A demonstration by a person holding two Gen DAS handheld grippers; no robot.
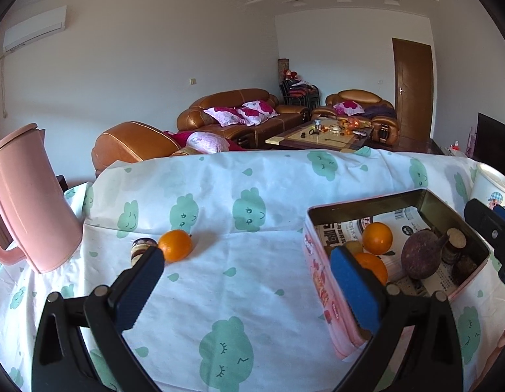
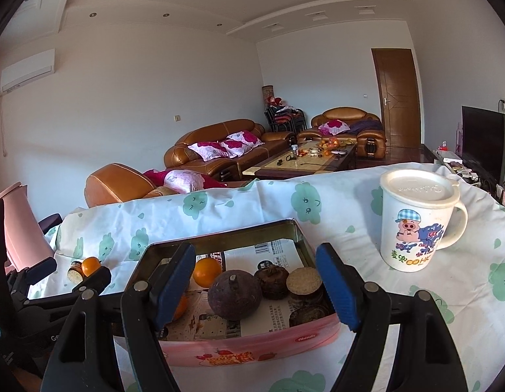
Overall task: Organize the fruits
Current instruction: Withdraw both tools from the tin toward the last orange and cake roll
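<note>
Two close wrist views, shared tin (image 1: 321, 281)

A tall pink plastic pitcher (image 1: 30, 196) with a lid stands at the left edge of the tabletop, on a white cloth printed with green smiling clouds (image 1: 239, 281). At the right stands a white lidded mug with a cartoon pig (image 2: 415, 222), handle turned right. Beyond the cloth, brown leather sofas (image 1: 239, 111) carry pink flowered cushions (image 1: 239, 114), and a low coffee table (image 2: 301, 163) is cluttered with small items. A brown wooden door (image 2: 397, 98) is shut in the far wall, a white air conditioner (image 1: 33, 29) hangs high left, and a dark television screen (image 2: 481, 140) sits far right.
</note>
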